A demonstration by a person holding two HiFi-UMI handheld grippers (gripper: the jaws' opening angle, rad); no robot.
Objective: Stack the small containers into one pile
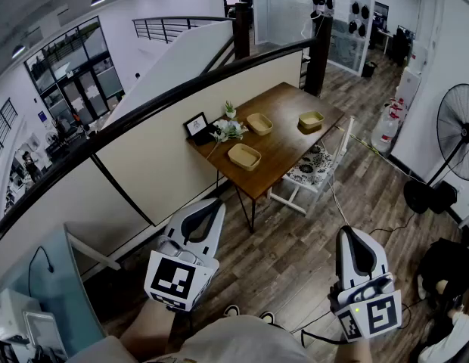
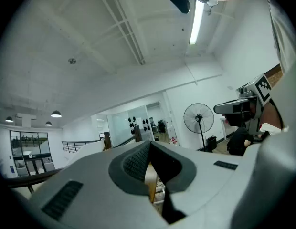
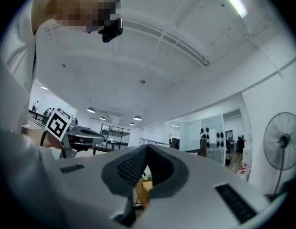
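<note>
- Head view: three shallow tan square containers (image 1: 244, 156) sit well apart on one brown wooden table (image 1: 284, 100), none stacked yet. My left gripper (image 1: 210, 209) and right gripper (image 1: 351, 237) are held far from the table. One white chair (image 1: 310, 169) and one black floor fan (image 1: 461, 131) stand close by, and I could bump either as I walk in.
- Left gripper view: jaws are pressed together on nothing. If they arrive closed, I would shove a container instead of gripping it.
- Right gripper view: jaws are likewise closed and empty, so the risk is the same.

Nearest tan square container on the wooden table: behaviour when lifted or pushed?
The nearest tan square container looks shallow and empty, so probably light. Low, wide shape should resist tipping; a push likely slides it across the smooth wooden table.
</note>
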